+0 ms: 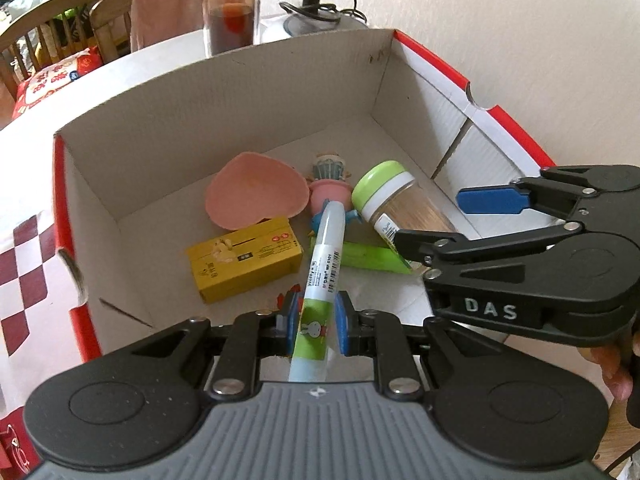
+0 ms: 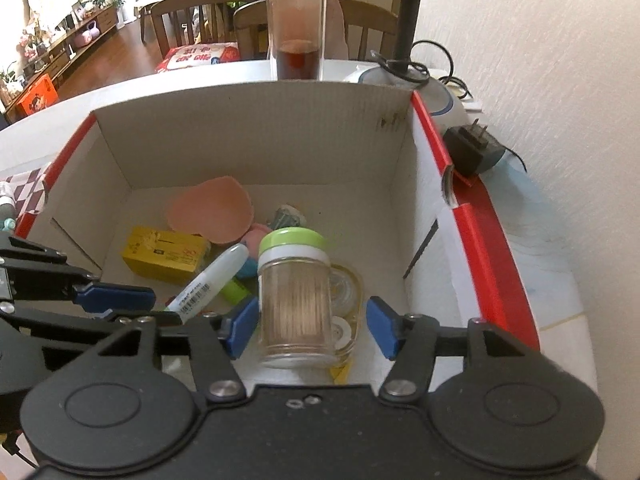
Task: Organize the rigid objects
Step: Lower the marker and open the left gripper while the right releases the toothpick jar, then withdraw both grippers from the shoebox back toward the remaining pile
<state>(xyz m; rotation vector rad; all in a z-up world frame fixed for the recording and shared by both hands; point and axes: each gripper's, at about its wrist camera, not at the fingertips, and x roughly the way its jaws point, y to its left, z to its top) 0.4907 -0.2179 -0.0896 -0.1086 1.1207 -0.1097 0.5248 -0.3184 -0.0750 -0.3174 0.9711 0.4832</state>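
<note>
Left hand-held gripper [image 1: 316, 330] clamped a marker [image 1: 320, 276]; right hand-held gripper [image 2: 312, 326] stood open around the toothpick jar [image 2: 294, 300], inside the box [image 2: 240, 128].

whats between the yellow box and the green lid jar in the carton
The glue stick, clamped in the left gripper, runs between the yellow box and the green-lidded jar; the left wrist view shows it best.

The box [image 2: 486, 216] was red outside and plain white inside. In it lay a pink heart dish [image 1: 256, 194], a yellow carton [image 1: 245, 258], a clear jar [image 2: 296, 300] with a green-and-white lid, and a pale blue pen [image 1: 320, 276] with a green cartoon band. Beside the box, a red-and-white checked cloth [image 1: 24, 268] showed.
</note>
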